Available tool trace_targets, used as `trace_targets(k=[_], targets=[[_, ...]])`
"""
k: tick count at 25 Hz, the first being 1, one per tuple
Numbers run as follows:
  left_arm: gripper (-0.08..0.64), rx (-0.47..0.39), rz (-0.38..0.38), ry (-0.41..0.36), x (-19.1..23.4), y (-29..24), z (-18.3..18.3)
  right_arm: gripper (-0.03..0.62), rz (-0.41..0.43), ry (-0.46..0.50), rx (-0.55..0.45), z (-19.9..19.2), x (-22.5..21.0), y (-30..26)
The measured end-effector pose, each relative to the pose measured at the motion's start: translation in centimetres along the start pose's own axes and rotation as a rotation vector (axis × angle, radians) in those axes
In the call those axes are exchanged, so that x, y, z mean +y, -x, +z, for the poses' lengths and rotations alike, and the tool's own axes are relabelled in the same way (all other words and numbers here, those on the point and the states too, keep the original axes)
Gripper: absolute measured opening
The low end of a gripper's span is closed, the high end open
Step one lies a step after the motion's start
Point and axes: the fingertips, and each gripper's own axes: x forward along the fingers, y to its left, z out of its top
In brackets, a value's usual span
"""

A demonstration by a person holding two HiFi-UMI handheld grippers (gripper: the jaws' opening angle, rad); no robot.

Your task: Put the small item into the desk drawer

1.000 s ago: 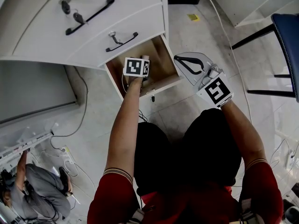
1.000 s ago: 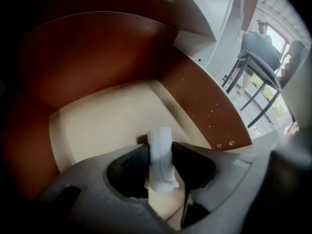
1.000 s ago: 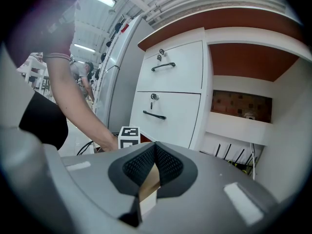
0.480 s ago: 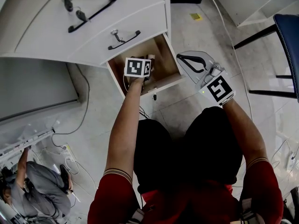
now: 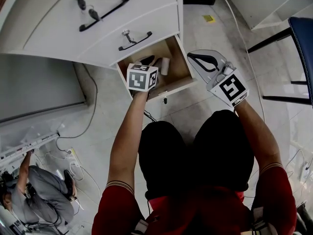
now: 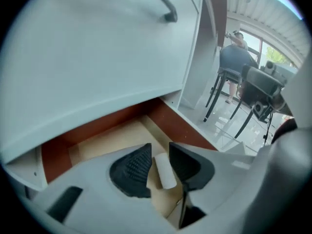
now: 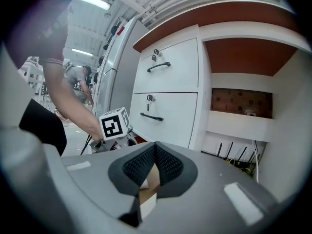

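small item (image 5: 165, 65) in drawer (image 5: 180, 71); two drawers (image 5: 88, 38) above

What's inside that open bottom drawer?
A small white roll lies on its wooden floor. The left gripper, jaws closing with nothing gripped, hides part of the drawer.

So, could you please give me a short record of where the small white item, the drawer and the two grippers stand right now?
drawer: lowest of the desk's drawers, pulled open
small white roll: lying on the drawer floor
left gripper: over the open drawer, jaws apart and closing; the roll shows in the gap but the pads do not press it
right gripper: jaws closed on what looks like the edge of the drawer front
task state: item appears placed; drawer not yet pushed shut
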Motion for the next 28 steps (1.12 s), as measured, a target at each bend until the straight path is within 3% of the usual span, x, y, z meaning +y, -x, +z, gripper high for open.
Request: trace_targets(k=[10,15,23,28], targets=[[0.012,-0.227,0.029,-0.092,-1.7,6.1,5.7,0.011,0.019,0.007,-0.035,2.7,0.0,-0.7],[0.006,-0.351,0.031,-0.154,-3.6,9.8,8.4,0.012,0.015,-0.012,-0.079,4.8,-0.2,-0.5],[0.006,-0.595,0.011,-0.218,-6.8,18.4,13.3,0.011,0.031,-0.022,-0.132,10.8,0.3,0.9],[0.006,-0.701,-0.017,-0.263,-9.3,24.9,16.2,0.011,0.027,-0.058,-0.208,16.3,1.1,2.5]])
